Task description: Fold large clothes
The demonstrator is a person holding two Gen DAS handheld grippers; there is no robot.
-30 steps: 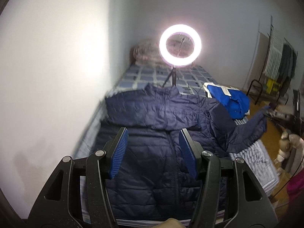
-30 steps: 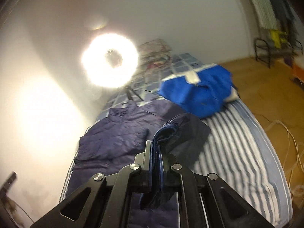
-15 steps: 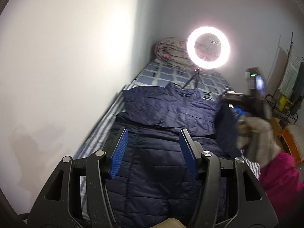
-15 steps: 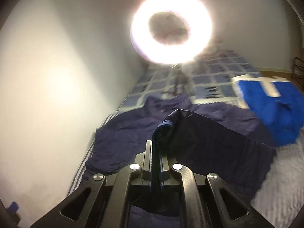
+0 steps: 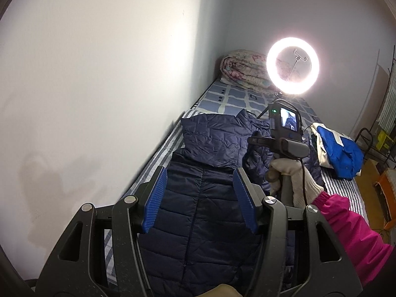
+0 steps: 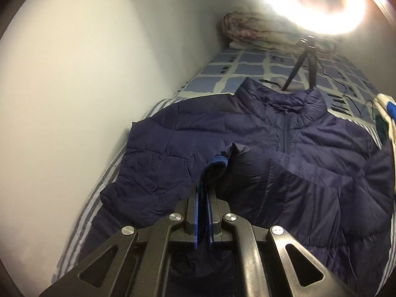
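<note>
A navy puffer jacket (image 5: 198,212) (image 6: 259,133) lies front up on the bed, zipped, collar toward the far end. Its left sleeve is folded over the chest. My right gripper (image 6: 204,195) is shut on the right sleeve's ribbed blue cuff (image 6: 215,164) and holds that sleeve (image 6: 272,185) over the jacket's chest. In the left wrist view the right gripper's body (image 5: 284,136) shows in a gloved hand (image 5: 292,175) with a pink sleeve; its fingertips are hidden there. My left gripper (image 5: 201,198) hangs open above the jacket's lower front with nothing between its blue pads (image 5: 158,195).
A white wall (image 5: 99,99) runs close along the bed's left side. A lit ring light (image 5: 293,65) on a tripod stands on the checked sheet, with a rolled quilt (image 5: 243,70) behind it. A blue and white garment (image 5: 339,152) lies at the bed's right edge.
The right gripper has swung the sleeve leftward from the bed's right side onto the jacket's chest and sunk lower. The left gripper has shifted a little and stayed open.
</note>
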